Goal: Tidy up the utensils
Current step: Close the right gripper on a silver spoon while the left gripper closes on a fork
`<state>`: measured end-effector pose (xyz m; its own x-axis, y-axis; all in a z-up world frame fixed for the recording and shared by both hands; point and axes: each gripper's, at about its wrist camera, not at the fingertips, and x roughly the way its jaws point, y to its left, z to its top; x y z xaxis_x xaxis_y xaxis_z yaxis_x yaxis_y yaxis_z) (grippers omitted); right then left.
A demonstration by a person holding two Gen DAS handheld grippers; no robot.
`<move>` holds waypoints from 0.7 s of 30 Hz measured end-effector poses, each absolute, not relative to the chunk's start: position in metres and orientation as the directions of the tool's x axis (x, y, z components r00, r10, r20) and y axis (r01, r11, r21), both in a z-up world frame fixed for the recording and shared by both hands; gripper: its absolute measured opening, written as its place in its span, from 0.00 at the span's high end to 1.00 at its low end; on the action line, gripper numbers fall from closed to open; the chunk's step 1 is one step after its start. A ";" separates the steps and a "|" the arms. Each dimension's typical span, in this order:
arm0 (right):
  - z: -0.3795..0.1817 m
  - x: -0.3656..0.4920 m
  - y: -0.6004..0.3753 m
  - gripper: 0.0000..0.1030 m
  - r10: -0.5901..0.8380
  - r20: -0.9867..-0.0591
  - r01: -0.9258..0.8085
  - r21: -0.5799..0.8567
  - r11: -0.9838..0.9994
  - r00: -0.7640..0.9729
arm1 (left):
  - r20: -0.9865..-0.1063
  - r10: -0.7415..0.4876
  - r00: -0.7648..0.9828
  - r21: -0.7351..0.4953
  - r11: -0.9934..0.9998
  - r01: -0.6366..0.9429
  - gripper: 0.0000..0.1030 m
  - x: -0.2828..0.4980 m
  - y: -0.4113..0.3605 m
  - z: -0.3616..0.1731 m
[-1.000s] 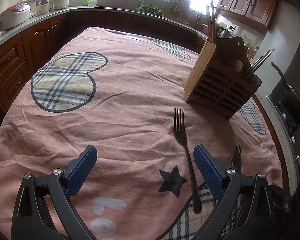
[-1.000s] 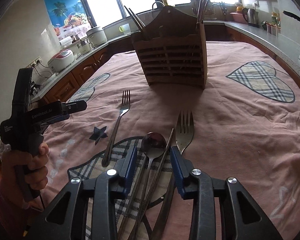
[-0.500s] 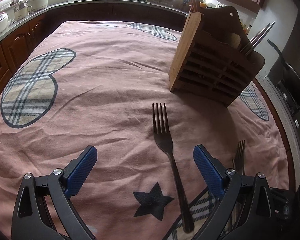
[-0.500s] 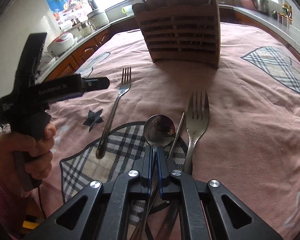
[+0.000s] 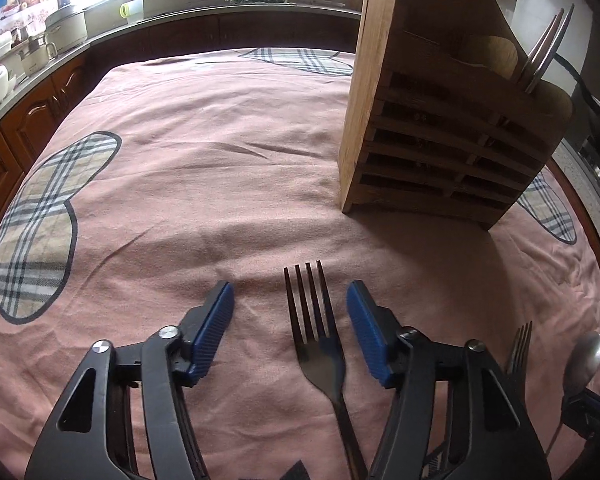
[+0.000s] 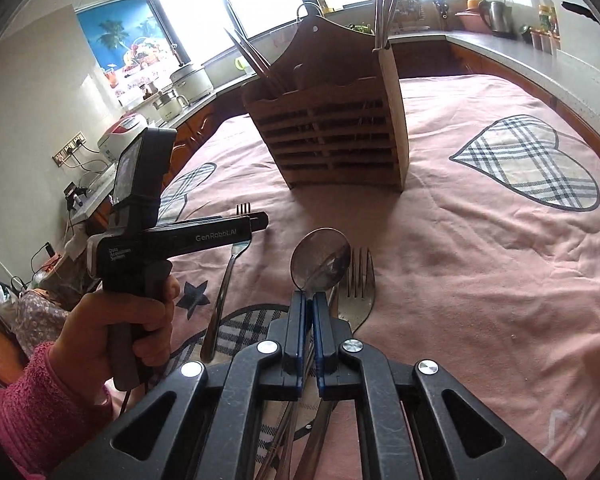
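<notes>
From the left wrist, the left tongs (image 5: 290, 312) have been closing around the dark fork (image 5: 318, 344) flat on the table (image 5: 180, 160), pads not yet touching it.

From the right wrist, the right tongs (image 6: 307, 324) pinch the spoon (image 6: 320, 258); a second fork (image 6: 358, 284) lies beside it. The wooden holder (image 6: 332, 136), mid-table, already has some cutlery.

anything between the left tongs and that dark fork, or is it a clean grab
Nothing visible is in the way. The dark fork lies alone on the pink cloth, its head already between the left tongs, whose jaws have just been closing but whose pads do not touch it yet. The other fork lies well aside.
</notes>
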<state>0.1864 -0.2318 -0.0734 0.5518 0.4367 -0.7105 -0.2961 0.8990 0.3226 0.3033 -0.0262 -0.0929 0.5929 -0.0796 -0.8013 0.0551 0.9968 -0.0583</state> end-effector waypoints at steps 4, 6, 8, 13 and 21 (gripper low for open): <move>-0.071 0.186 -0.233 0.96 0.438 -0.703 -0.291 0.328 0.899 0.560 | -0.803 -0.116 0.584 -0.099 0.993 0.061 0.80 0.305 -0.018 -0.091; -0.068 0.184 -0.234 0.96 0.438 -0.697 -0.293 0.326 0.899 0.568 | -0.800 -0.142 0.583 -0.134 0.989 0.057 0.83 0.301 -0.013 -0.088; -0.065 0.182 -0.235 0.96 0.439 -0.689 -0.296 0.325 0.898 0.576 | -0.789 -0.163 0.593 -0.161 0.985 0.058 0.84 0.293 -0.008 -0.083; -0.054 0.178 -0.239 0.96 0.441 -0.665 -0.300 0.323 0.898 0.602 | -0.745 -0.217 0.631 -0.220 0.973 0.075 0.85 0.266 0.000 -0.061; -0.041 0.169 -0.242 0.96 0.447 -0.635 -0.307 0.324 0.895 0.630 | -0.685 -0.268 0.677 -0.274 0.956 0.102 0.86 0.232 0.007 -0.030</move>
